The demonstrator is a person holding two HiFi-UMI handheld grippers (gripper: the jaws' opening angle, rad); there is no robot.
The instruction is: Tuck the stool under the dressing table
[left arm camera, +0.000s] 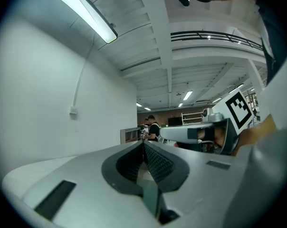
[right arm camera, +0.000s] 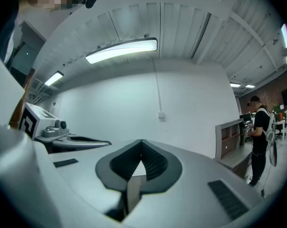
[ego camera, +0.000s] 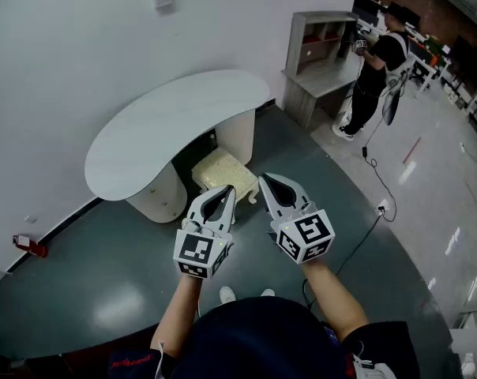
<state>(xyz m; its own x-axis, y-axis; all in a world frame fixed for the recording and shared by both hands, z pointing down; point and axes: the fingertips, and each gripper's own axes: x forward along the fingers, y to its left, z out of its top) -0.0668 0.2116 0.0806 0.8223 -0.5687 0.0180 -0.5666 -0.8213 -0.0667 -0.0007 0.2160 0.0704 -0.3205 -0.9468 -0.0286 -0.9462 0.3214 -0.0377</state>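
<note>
The stool (ego camera: pixel 223 172) juts past the dressing table (ego camera: pixel 167 125) edge.

The table (ego camera: pixel 167 129) is white, the stool (ego camera: pixel 221 172) pale cream and the shelf (ego camera: pixel 319 84) grey, on a glossy dark grey floor (ego camera: pixel 88 290) by a white wall (ego camera: pixel 65 54). The left gripper (ego camera: pixel 231 189) and right gripper (ego camera: pixel 261 178) are light grey with black ribbed pads (left arm camera: pixel 157 163), their cubes (ego camera: pixel 199 253) carrying black-and-white square markers

Cream stool (ego camera: pixel 223 172) fills gap under dressing table (ego camera: pixel 167 125).
</note>
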